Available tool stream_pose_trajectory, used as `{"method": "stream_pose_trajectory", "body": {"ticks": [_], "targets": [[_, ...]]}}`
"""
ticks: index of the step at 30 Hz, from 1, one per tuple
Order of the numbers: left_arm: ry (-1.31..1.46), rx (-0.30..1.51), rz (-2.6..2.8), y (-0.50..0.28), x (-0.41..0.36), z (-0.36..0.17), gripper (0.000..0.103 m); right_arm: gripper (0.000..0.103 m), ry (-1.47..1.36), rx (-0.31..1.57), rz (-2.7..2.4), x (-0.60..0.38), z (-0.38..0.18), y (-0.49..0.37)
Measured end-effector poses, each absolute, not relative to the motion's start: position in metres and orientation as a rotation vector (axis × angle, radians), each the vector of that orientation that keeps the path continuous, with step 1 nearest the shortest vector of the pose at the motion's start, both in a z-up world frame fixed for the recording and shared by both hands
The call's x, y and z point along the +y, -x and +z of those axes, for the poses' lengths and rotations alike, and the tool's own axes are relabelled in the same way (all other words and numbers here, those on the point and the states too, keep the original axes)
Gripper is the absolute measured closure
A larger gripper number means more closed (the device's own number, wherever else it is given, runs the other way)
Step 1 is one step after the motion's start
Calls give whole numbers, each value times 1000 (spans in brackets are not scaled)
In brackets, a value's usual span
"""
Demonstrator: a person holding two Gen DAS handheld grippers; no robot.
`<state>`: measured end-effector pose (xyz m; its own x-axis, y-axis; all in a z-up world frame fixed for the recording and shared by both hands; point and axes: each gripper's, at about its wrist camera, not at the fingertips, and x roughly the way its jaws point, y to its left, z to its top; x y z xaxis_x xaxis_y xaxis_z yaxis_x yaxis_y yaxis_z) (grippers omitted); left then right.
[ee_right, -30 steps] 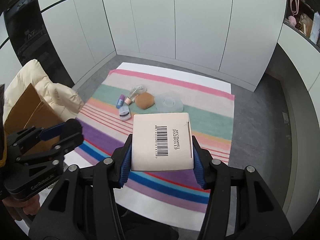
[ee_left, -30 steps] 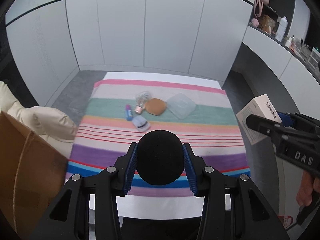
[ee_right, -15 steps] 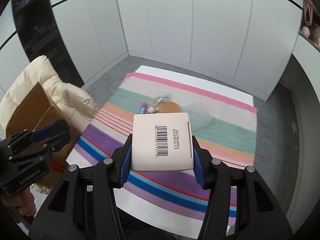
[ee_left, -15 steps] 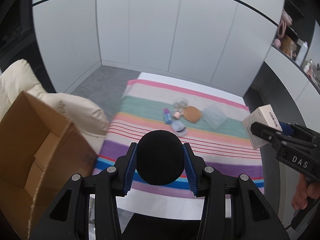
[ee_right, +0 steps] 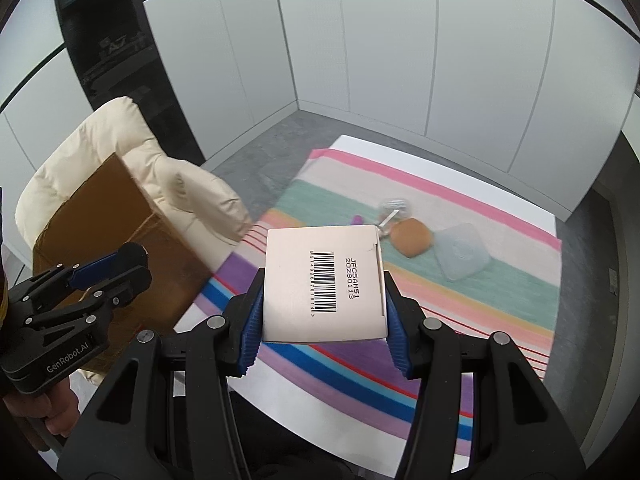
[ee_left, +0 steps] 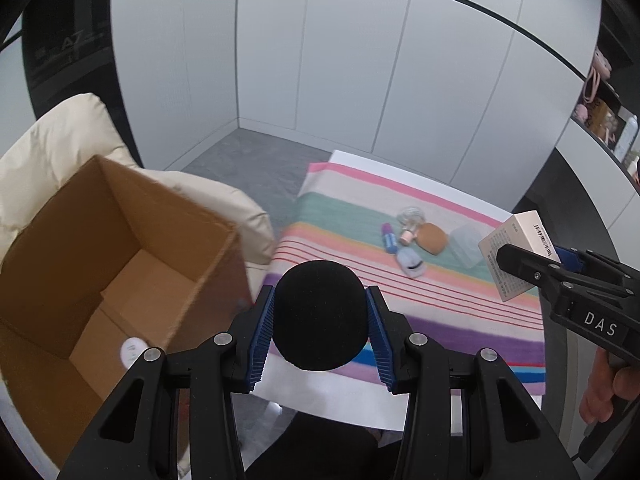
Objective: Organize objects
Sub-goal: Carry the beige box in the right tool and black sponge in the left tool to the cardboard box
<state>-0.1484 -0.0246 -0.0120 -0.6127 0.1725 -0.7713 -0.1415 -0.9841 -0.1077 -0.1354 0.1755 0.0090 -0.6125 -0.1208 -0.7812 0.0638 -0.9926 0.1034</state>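
My left gripper (ee_left: 320, 316) is shut on a black round sponge (ee_left: 320, 314) and holds it in the air beside an open cardboard box (ee_left: 120, 248) at the left. A small white round thing (ee_left: 134, 349) lies on the box's floor. My right gripper (ee_right: 322, 312) is shut on a pale carton with a barcode (ee_right: 324, 284), held above the striped cloth (ee_right: 500, 292); the carton also shows in the left wrist view (ee_left: 516, 256). On the cloth lie a tan pad (ee_left: 432, 237), a purple tube (ee_left: 389, 238), a clear bulb-like bottle (ee_left: 410, 220), a lilac item (ee_left: 412, 263) and a clear square lid (ee_left: 466, 244).
The box rests on a cream padded chair (ee_left: 52, 152) left of the table. White cabinet walls (ee_left: 360, 80) stand behind. A shelf with bottles and bags (ee_left: 604, 120) runs along the right. Grey floor (ee_left: 256, 164) lies between chair and wall.
Both grippers have swung left with their loads. The cardboard box has come into fuller view, its open inside now showing. The items on the cloth have not moved.
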Motion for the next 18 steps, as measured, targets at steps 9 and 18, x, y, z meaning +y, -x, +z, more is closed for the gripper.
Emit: {"method": "stream_pose_trajectory", "body": {"ticks": [9,18], "targets": [[1299,-90,2722,145,-57,-13,58,49,-1293,-73,-2692,146,11,144],[1314,-119,2769,137,-90,-13,58,49,-1264,-53,-2654,115,14,152]]}}
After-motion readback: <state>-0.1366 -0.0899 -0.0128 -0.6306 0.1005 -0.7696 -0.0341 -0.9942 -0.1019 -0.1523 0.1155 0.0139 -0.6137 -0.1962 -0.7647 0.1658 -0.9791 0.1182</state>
